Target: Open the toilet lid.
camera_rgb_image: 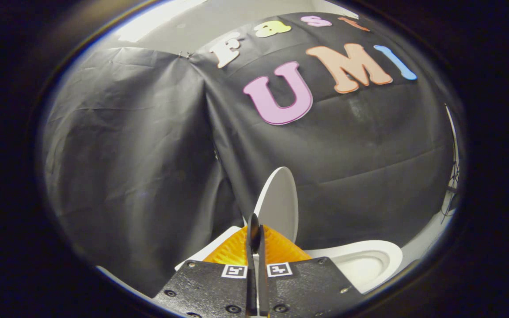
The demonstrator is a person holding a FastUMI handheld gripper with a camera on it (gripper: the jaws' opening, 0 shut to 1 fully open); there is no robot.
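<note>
My gripper point(254, 234) sits at the bottom centre of the frame, fingers pressed together with only a thin slit between them. Can't see anything pinched in there, so I read it as closed on nothing.

The toilet lid point(279, 205) is just ahead of the fingertips, a touch right of centre. It stands nearly upright, long axis running up the frame, leaning slightly toward the black cloth wall point(126, 154) behind it. I see its pale inner face, edge-on toward me. Whether the tips touch it, I can't tell; they overlap its lower edge in this view.

The toilet bowl point(365, 265) is at lower right, rim exposed and open. A white corner of the toilet also shows at lower left beside the fingers.

Judgement: lid looks already raised, task near done or done. The relation that matters: the lid is dead ahead and leaning away from me, so any remaining move is a short push forward along the finger axis, or a straight pull back to clear. Risk: a nudge sideways could tip it back down.
</note>
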